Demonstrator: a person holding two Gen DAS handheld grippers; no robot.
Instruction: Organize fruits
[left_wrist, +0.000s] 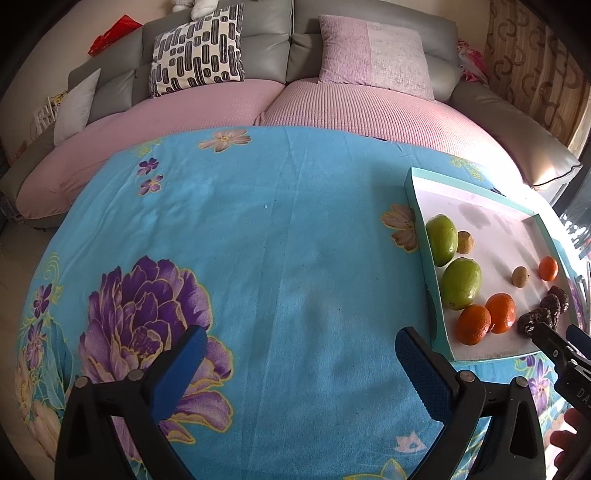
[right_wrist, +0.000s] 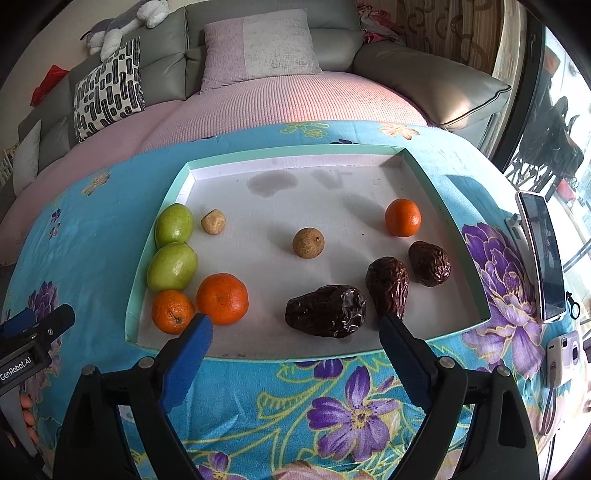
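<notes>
Right hand-held gripper (right_wrist: 295, 328) spread wide, holding nothing — tips at the near edge of the tray (right_wrist: 295, 149), left tip just by an orange (right_wrist: 222, 298), right tip by a dried date (right_wrist: 388, 282). Left hand-held gripper (left_wrist: 299, 343) also wide apart, empty, over bare floral cloth on the table (left_wrist: 258, 229) — all fruit sits in the tray.

My left tongs (left_wrist: 299, 354): black plastic arms, blue textured pads, silver pivot screws. My right tongs (right_wrist: 295, 334): the same build. White "GenRobot.AI" lettering, left edge of the right-wrist frame.
</notes>
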